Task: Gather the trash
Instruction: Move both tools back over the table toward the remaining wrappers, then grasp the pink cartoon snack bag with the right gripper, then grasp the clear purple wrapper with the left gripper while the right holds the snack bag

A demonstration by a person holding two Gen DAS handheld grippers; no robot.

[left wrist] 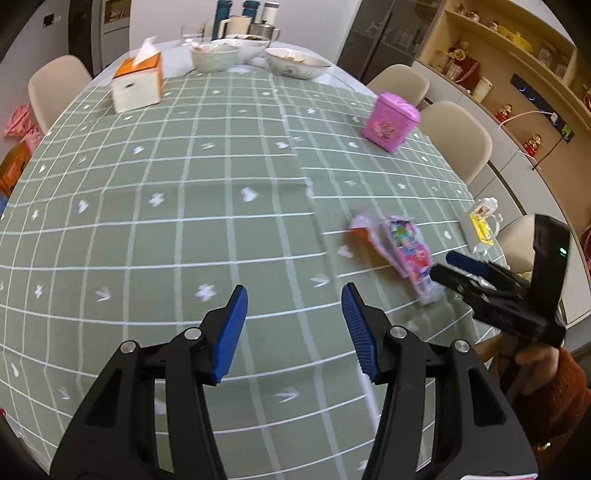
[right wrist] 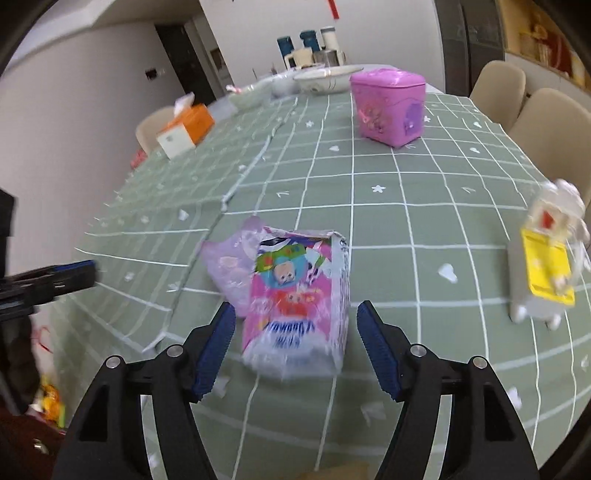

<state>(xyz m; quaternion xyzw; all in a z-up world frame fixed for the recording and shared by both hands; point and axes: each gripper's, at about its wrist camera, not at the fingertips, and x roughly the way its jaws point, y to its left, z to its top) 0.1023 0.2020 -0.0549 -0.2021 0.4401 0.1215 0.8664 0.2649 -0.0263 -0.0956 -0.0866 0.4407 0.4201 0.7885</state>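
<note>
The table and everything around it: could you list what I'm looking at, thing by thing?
Tablecloth: one, green with white grid, covering the table.
Snack wrapper: one, pink and torn, near edge, just ahead of the right gripper.
Mini bin: one, pink, lidded, mid-table.
Tissue box: one, orange and white, far left.
Yellow-and-white package: one, right edge.
Bowls: several, white, far end.
Flasks and jug: a few, blue and white, behind the bowls.
Chairs: several, beige, around the table.
Shelves: one unit with ornaments, right wall.
Left gripper: black, blue pads, open, empty.
Right gripper: same, open, facing the wrapper.
</note>
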